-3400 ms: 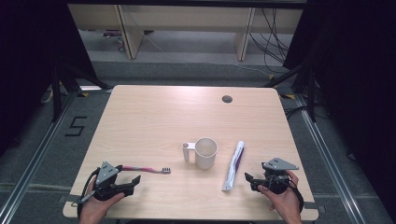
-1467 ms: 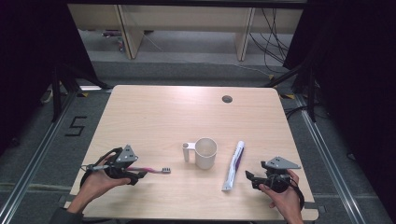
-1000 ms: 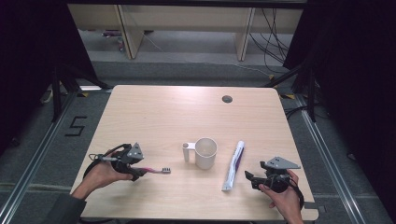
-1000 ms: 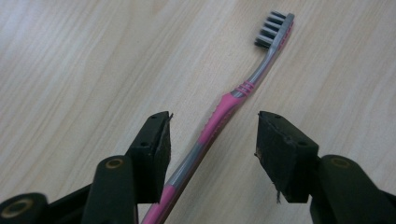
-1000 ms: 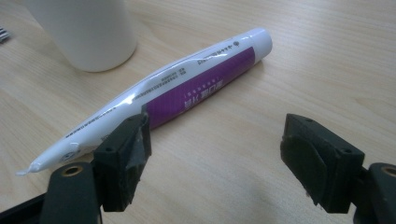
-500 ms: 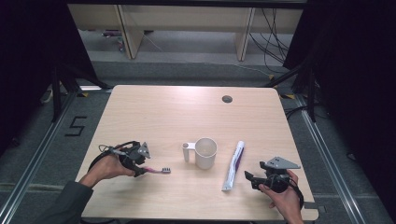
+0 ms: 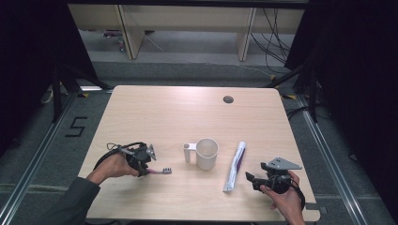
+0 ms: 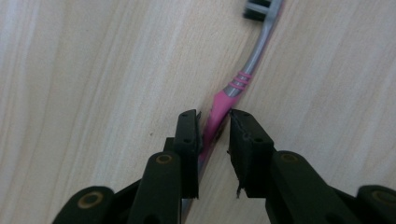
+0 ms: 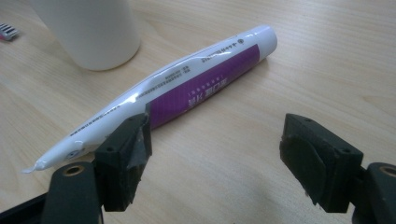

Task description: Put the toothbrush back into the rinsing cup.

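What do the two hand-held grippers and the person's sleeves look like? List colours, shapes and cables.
Both are black two-jaw tools. The left gripper trails a thin looping cable. The right gripper carries a grey three-cornered plate on top. Their jaws are blocky black pads with small round screw holes. A dark grey sleeve covers the left forearm.

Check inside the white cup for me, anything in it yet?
From the high view the cup looks empty: pale inner wall, nothing sticking out. Its floor is hidden by the rim. The toothbrush lies on the table between the left tool's jaws.
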`<action>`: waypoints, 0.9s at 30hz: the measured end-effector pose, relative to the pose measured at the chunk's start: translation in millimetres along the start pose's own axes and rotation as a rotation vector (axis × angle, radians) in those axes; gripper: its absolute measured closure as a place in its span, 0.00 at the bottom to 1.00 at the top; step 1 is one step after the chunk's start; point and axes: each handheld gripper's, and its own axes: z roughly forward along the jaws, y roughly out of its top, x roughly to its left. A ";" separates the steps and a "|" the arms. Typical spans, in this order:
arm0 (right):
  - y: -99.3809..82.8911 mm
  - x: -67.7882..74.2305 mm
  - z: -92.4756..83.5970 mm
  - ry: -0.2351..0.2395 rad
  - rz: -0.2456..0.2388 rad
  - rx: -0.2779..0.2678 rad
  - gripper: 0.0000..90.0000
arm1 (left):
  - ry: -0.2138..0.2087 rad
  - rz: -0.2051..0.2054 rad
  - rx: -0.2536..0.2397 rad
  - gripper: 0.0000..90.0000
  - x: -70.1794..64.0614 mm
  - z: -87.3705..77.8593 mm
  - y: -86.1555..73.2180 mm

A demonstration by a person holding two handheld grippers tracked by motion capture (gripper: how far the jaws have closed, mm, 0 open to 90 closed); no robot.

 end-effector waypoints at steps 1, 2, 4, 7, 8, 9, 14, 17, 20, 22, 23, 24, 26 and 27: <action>0.1 1.2 -0.6 0.006 0.021 0.012 0.30 | -0.014 -0.002 0.018 0.83 -0.4 -0.2 1.2; 0.2 0.7 -1.1 0.009 0.018 0.011 0.30 | -0.009 0.001 0.018 0.85 -0.7 2.2 3.1; 0.5 0.7 -0.7 0.007 0.020 0.013 0.30 | -0.010 -0.014 0.034 0.87 -0.5 2.7 5.7; 0.2 -0.2 -0.4 0.002 0.007 0.007 0.30 | -0.014 -0.022 0.047 0.88 -0.6 3.0 7.5; 0.2 1.7 -0.8 0.010 0.032 0.014 0.30 | -0.019 -0.026 0.055 0.89 -0.5 2.8 8.4; 0.3 0.7 -0.7 0.008 0.020 0.009 0.30 | -0.021 -0.032 0.057 0.90 -0.4 2.9 8.4; 0.2 1.2 -0.6 0.007 0.023 0.009 0.30 | -0.032 -0.056 0.067 0.91 1.3 3.1 9.3; 0.3 0.2 -0.5 0.004 0.004 -0.002 0.30 | -0.033 -0.062 0.077 0.91 1.2 3.3 10.7; 0.0 -0.4 -0.2 0.008 0.006 0.002 0.30 | -0.037 -0.052 0.100 0.91 0.4 3.7 14.1; 0.3 -1.9 -0.7 0.003 -0.013 -0.002 0.30 | -0.039 -0.051 0.107 0.91 -0.3 4.0 15.1; 0.4 -1.7 -1.1 0.005 -0.011 -0.005 0.30 | -0.037 -0.047 0.111 0.91 -0.4 4.0 15.7; 0.2 -1.7 -0.5 0.007 -0.006 -0.009 0.30 | -0.037 -0.047 0.111 0.92 -0.4 4.0 15.7; 0.1 -2.2 -0.4 0.005 -0.008 -0.008 0.30 | -0.030 -0.036 0.118 0.92 -0.9 4.0 16.4; -0.2 -2.3 0.1 0.009 -0.004 -0.008 0.30 | -0.030 -0.036 0.118 0.92 -0.9 4.0 16.4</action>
